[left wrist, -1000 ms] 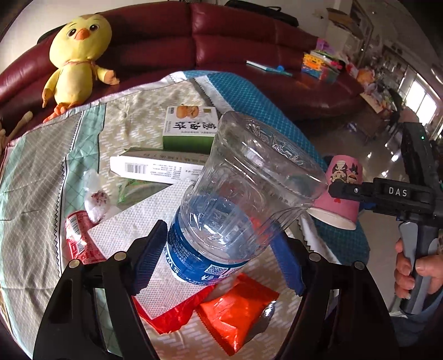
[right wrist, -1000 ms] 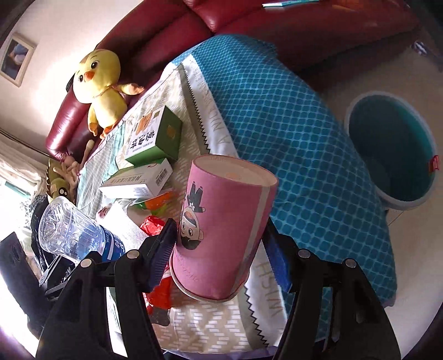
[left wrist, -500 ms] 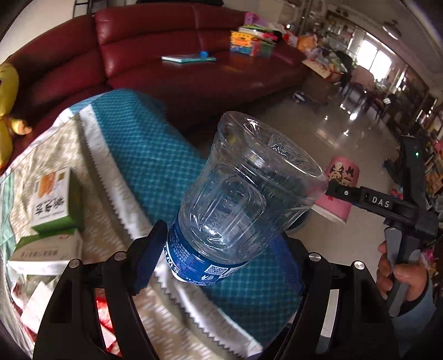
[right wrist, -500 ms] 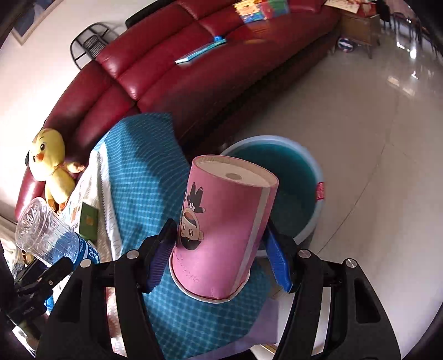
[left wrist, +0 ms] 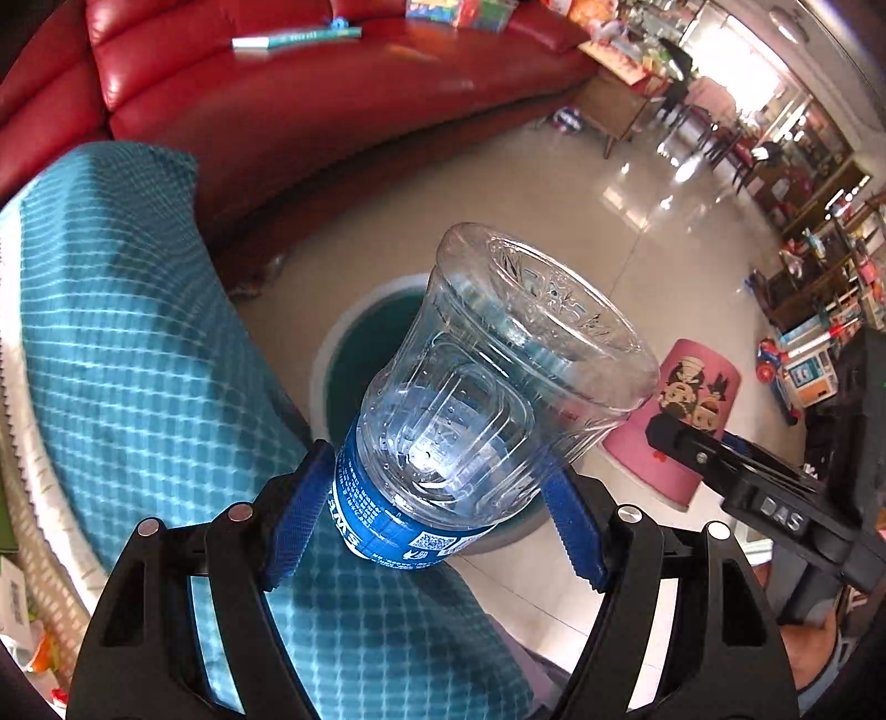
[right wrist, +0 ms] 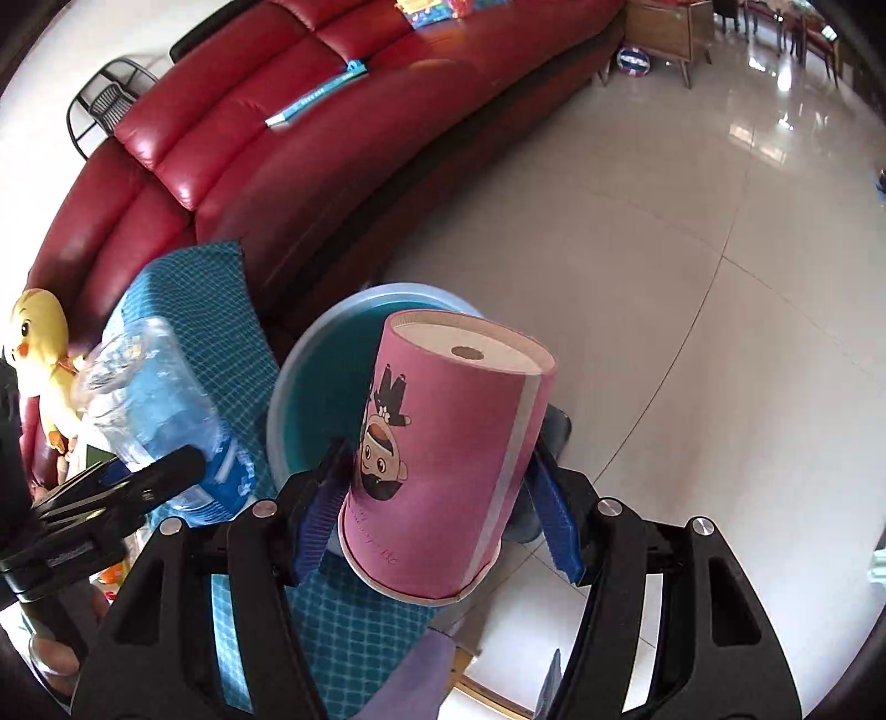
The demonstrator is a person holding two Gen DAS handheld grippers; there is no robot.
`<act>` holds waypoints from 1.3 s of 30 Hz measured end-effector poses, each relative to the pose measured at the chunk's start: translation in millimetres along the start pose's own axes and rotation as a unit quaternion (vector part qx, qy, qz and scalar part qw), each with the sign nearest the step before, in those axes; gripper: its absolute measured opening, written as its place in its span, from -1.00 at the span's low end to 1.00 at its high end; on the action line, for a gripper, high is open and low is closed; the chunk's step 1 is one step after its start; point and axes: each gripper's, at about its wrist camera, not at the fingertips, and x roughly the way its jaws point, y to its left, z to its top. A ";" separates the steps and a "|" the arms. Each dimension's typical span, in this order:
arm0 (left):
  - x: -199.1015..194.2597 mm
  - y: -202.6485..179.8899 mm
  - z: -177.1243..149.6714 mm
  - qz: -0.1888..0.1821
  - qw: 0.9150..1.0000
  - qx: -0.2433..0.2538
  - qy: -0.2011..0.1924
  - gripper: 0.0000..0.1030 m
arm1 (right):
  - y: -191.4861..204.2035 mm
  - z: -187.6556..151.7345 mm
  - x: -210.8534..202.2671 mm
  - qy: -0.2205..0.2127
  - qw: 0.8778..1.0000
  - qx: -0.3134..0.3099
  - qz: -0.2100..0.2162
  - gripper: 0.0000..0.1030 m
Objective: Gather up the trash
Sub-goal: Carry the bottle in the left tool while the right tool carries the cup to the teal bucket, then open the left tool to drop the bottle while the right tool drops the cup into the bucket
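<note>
Trash in both hands: the left hand-held gripper (left wrist: 434, 512) clamps a clear plastic bottle (left wrist: 498, 382) by its blue-labelled waist, its blue pads (left wrist: 296, 518) pressed on either side and the bottle's base pointing away from the camera. Right hand-held gripper (right wrist: 437, 507) grips a pink paper cup (right wrist: 443, 459) printed with cartoon figures, held upside down with its rim toward the camera. Both items hang above a round teal bin (right wrist: 326, 354) with a pale rim, standing on the glossy tiled floor (right wrist: 692, 277) just beside the worktop's edge. A teal checked cloth (left wrist: 111, 332) covers the worktop. Behind runs a red leather sofa (right wrist: 277, 138) with a book (left wrist: 296, 39) lying on its seat; a yellow plush chick (right wrist: 36, 343) sits at its far left.
</note>
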 end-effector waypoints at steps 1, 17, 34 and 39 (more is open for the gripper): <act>9.0 -2.2 3.5 0.001 1.000 0.000 0.008 0.47 | 0.6 0.3 1.9 0.003 1.000 -0.002 -0.001 0.18; 41.4 25.0 -17.9 0.017 0.999 -0.024 0.037 0.50 | 10.4 4.2 35.0 0.041 0.999 -0.021 -0.005 0.18; -31.2 67.4 -60.6 0.006 0.996 -0.073 -0.050 0.86 | 28.9 2.8 57.3 0.070 0.996 -0.050 -0.028 0.22; -48.0 62.7 -61.4 0.005 0.995 -0.074 -0.062 0.87 | 35.4 1.4 67.0 0.082 0.995 -0.051 -0.034 0.34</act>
